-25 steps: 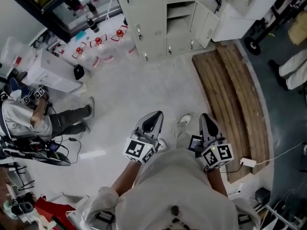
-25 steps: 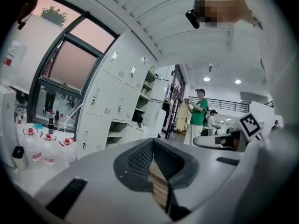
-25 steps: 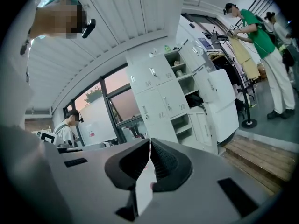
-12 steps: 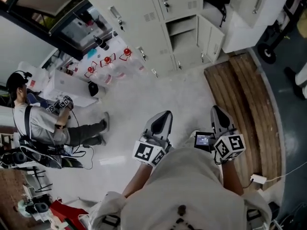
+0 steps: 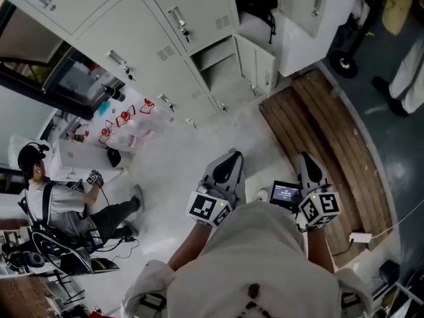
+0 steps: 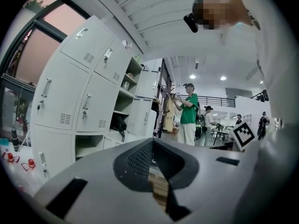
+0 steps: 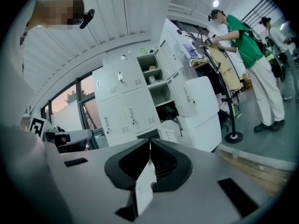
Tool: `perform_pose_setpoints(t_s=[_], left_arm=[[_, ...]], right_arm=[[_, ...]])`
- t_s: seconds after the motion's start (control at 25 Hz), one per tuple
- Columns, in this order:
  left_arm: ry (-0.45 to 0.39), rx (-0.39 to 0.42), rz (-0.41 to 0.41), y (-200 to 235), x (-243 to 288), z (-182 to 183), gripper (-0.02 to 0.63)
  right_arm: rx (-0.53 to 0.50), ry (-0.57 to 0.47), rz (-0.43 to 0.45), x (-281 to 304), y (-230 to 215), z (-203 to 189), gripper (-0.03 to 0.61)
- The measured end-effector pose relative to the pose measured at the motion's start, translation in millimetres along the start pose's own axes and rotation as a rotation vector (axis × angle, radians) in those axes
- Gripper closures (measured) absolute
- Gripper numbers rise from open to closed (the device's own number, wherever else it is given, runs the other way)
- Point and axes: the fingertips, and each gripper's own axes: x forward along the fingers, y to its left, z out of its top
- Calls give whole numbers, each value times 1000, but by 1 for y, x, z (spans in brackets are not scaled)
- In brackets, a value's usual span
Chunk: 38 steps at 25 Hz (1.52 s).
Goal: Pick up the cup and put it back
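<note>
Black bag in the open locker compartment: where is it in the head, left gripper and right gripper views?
Head view: black fabric bag at top, right of centre.
Left gripper view: left of centre, in the open compartment.
Right gripper view: near centre.
Shared landmark: white metal lockers around it.

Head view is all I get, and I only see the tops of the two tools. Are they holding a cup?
Observer: No. The left gripper view shows the left tool with its jaws together and nothing between them.
Operator: And the other one?
Observer: The right tool is shut and empty too.
Operator: Is anybody in front?
Observer: Yes, a person in a green shirt stands to the right of the lockers.
</note>
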Motion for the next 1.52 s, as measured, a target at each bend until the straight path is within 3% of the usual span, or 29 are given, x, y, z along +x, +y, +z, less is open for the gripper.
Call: perform_pose_setpoints(t_s=[0.2, 0.48, 0.76, 0.92, 1.04, 1.16, 1.28, 1.4, 1.52], left_arm=[[41, -100, -147, 9, 72, -11, 606], [-10, -87, -289, 52, 193, 31, 606], [-41, -75, -387, 127, 289, 71, 606], [-105, -50, -384, 168, 321, 101, 606], [-141, -58, -332, 192, 330, 123, 606], [-158, -88, -274, 215, 334, 143, 606], [-188, -47, -263, 223, 334, 157, 606], [-150, 46, -250, 225, 334, 155, 606], [-76, 106, -260, 226, 334, 148, 606]], right_arm=[[10, -37, -120, 19, -37, 17, 552], [27, -49, -192, 109, -65, 48, 552], [-49, -118, -253, 200, -84, 118, 552], [-47, -131, -268, 238, -83, 132, 552], [-68, -105, -270, 252, -82, 140, 552], [-68, -73, -235, 270, -78, 143, 551], [-25, -68, -188, 288, -76, 144, 551], [21, -80, -129, 307, -75, 151, 551], [-15, -79, -64, 331, -77, 171, 551]])
